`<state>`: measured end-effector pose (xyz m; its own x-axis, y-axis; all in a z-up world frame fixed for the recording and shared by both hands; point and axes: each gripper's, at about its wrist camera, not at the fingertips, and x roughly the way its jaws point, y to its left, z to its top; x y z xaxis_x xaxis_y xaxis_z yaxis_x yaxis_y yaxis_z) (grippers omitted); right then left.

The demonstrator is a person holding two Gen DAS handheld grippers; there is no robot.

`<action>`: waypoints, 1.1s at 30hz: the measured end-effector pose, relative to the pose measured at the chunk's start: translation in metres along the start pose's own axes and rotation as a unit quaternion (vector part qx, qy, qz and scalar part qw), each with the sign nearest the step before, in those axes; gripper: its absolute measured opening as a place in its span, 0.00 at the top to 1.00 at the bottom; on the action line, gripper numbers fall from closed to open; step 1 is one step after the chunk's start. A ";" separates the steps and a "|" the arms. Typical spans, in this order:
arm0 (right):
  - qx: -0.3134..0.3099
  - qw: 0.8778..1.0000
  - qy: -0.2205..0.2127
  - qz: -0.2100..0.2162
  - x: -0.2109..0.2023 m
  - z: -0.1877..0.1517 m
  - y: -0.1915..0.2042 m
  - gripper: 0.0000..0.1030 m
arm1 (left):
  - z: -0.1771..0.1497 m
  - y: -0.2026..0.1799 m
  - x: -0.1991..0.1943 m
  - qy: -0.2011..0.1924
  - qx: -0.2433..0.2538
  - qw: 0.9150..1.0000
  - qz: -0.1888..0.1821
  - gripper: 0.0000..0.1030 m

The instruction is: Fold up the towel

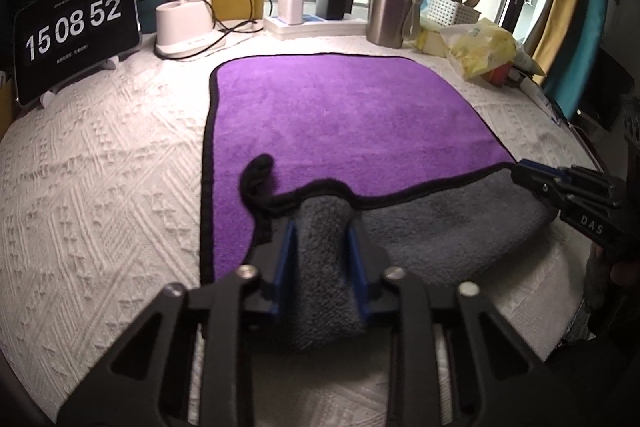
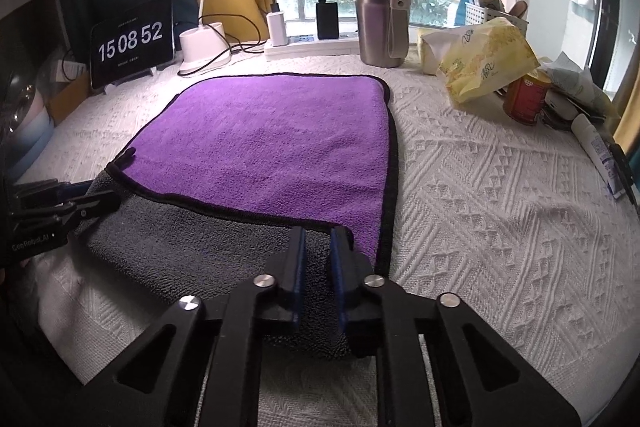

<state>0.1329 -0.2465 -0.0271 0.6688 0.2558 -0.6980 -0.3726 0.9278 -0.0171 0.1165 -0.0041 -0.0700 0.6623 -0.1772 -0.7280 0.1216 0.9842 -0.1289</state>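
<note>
A towel, purple [image 1: 340, 115] on one face and grey on the other with a black hem, lies on the white textured cloth. Its near edge is turned over, so a grey band [image 1: 440, 227] lies on the purple. My left gripper [image 1: 322, 231] is shut on the near left corner, grey cloth bunched between its blue pads. My right gripper [image 2: 318, 239] is shut on the near right corner of the towel [image 2: 272, 147]. Each gripper shows in the other's view, the right one [image 1: 516, 173] and the left one [image 2: 96, 191], at the ends of the turned-over edge.
At the back stand a clock tablet [image 1: 76, 27] reading 15 08 52, a white lamp base [image 1: 180, 23] with cables, a power strip with chargers [image 1: 304, 19] and a steel tumbler [image 1: 392, 3]. A yellow tissue pack [image 2: 488, 59], a red can [image 2: 524, 99] and a tube [image 2: 600, 155] lie at the right.
</note>
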 end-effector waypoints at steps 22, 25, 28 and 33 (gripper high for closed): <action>0.040 0.999 -0.016 -0.008 -0.013 0.000 -0.020 0.60 | -0.005 -0.005 -0.013 -0.025 0.012 0.999 -0.015 0.91; 0.033 0.999 -0.002 -0.003 -0.008 0.000 -0.019 0.60 | -0.006 -0.005 -0.016 -0.031 0.009 0.999 -0.020 0.91; 0.020 0.999 0.027 0.005 0.001 -0.002 -0.014 0.61 | -0.008 -0.005 -0.021 -0.042 0.009 0.999 -0.023 0.91; 0.015 1.000 0.021 0.010 0.000 -0.002 -0.013 0.89 | -0.009 -0.007 -0.024 -0.049 0.012 0.998 -0.025 0.91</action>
<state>0.1364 -0.2591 -0.0287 0.6332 0.2626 -0.7280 -0.3658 0.9305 0.0175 0.0931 -0.0071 -0.0575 0.7239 -0.2270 -0.6515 0.1728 0.9739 -0.1473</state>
